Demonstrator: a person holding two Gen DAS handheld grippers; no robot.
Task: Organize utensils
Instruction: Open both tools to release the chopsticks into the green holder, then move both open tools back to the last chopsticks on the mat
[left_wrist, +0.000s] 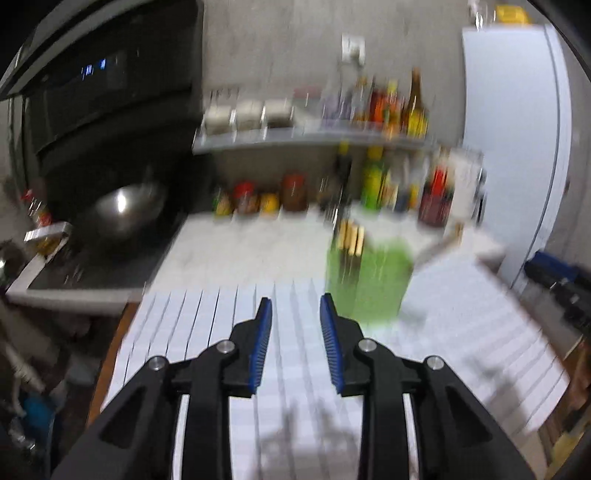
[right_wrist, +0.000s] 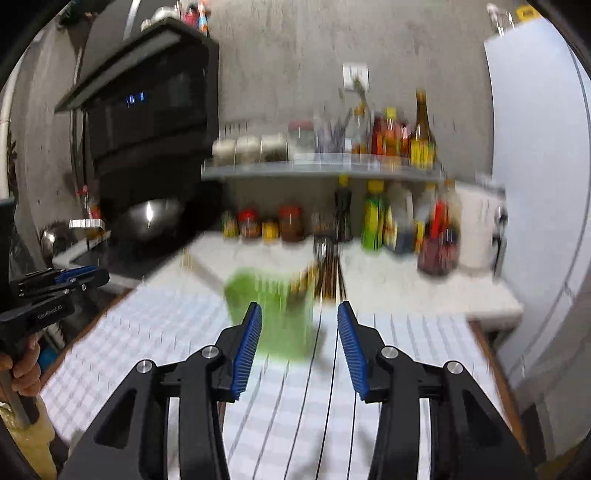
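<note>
Blurred checked tablecloth (left_wrist: 207, 317), smeared green utensil holder (left_wrist: 369, 284); both hand-held grippers (left_wrist: 295, 310) (right_wrist: 300, 315) apart, empty

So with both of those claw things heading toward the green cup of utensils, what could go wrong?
1. The green holder looks tall and light; a nudge from the right gripper, whose fingers stand apart and empty, might tip it.
2. The utensils lean out over its rim, so they could snag or spill.
3. Both views are blurred, so aiming the left gripper is harder.
</note>
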